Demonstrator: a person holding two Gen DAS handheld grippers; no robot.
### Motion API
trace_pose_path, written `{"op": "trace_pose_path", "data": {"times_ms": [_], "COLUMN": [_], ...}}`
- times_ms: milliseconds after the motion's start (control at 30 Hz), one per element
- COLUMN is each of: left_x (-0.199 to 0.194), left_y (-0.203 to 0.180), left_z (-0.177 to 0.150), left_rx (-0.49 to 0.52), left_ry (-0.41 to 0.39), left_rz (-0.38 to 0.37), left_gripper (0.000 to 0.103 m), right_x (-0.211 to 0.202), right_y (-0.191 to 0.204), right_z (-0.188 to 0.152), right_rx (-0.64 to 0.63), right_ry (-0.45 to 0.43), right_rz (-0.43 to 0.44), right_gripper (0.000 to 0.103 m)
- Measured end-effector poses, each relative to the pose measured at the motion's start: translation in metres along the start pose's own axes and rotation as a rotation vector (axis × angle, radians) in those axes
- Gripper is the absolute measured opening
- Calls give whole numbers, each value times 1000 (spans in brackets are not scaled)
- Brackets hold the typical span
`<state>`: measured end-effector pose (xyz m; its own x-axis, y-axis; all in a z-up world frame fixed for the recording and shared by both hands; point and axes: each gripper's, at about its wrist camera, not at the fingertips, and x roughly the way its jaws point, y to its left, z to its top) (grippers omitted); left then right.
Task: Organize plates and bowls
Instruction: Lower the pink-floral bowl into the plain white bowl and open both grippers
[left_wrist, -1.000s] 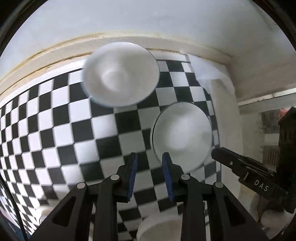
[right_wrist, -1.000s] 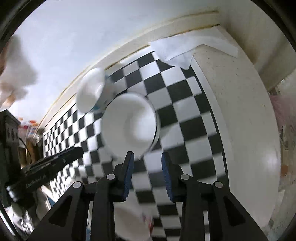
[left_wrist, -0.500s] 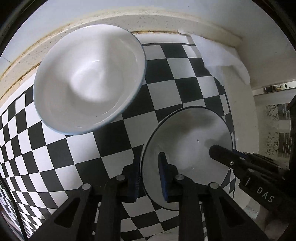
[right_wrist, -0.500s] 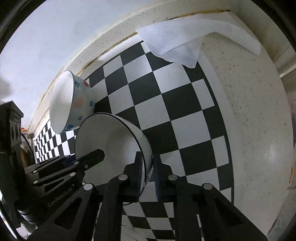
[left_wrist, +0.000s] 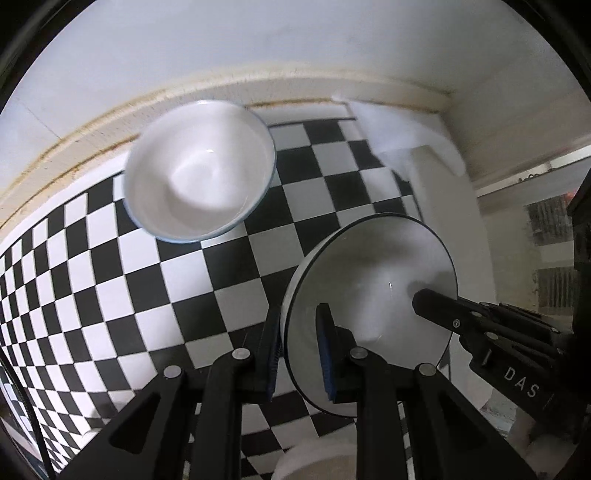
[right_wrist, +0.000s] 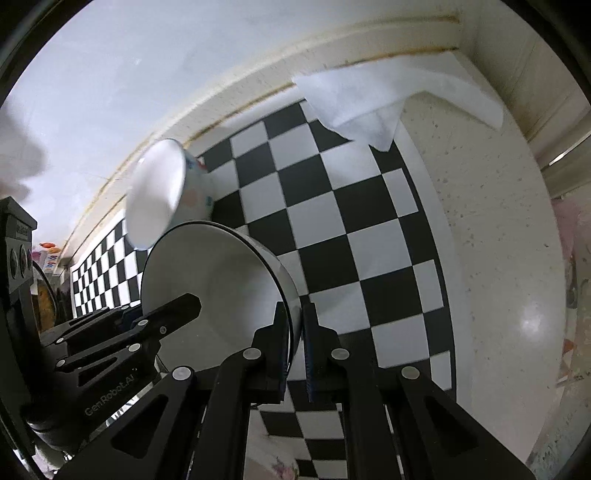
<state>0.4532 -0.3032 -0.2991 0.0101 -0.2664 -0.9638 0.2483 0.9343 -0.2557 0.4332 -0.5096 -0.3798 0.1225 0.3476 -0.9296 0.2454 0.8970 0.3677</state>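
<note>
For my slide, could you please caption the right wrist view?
Both grippers, right and left, clamp opposite rims of a black-rimmed white bowl above the checkered mat.

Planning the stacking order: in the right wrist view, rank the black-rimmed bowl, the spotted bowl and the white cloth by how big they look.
1. Black-rimmed bowl, looks largest, though it is nearest the camera, gripped at its rim.
2. White cloth.
3. Spotted bowl, smallest in view; being farther away, its true size against the black-rimmed bowl is unsure.

Soft daylight, fisheye warp, slight blur
</note>
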Motion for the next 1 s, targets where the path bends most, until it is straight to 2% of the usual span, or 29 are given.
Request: {"op": "trace_pose_path", "data": {"times_ms": [267, 433, 567, 700, 1000], "left_x": [-51, -78, -83, -76, -42], "left_y": [-7, -6, -6, -2, 4], "left_z": [-31, -59, -85, -111, -154], "left_rx": [28, 50, 61, 58, 51], "left_ry": [-53, -53, -40, -5, 74], "left_rz": [-21, -23, -25, -30, -6], "left_gripper": [16, 16, 16, 16, 16], "right_x": [-55, -82, -95, -93, -54], "right_y": [15, 24, 30, 29, 19], "right_z": [-35, -69, -101, -132, -180], "right_rx": [-14, -20, -23, -5, 13], "right_ry": [-65, -83, -82, -60, 22], "right_rz": [14, 24, 26, 29, 14], "right_gripper": [9, 9, 9, 9, 9]}}
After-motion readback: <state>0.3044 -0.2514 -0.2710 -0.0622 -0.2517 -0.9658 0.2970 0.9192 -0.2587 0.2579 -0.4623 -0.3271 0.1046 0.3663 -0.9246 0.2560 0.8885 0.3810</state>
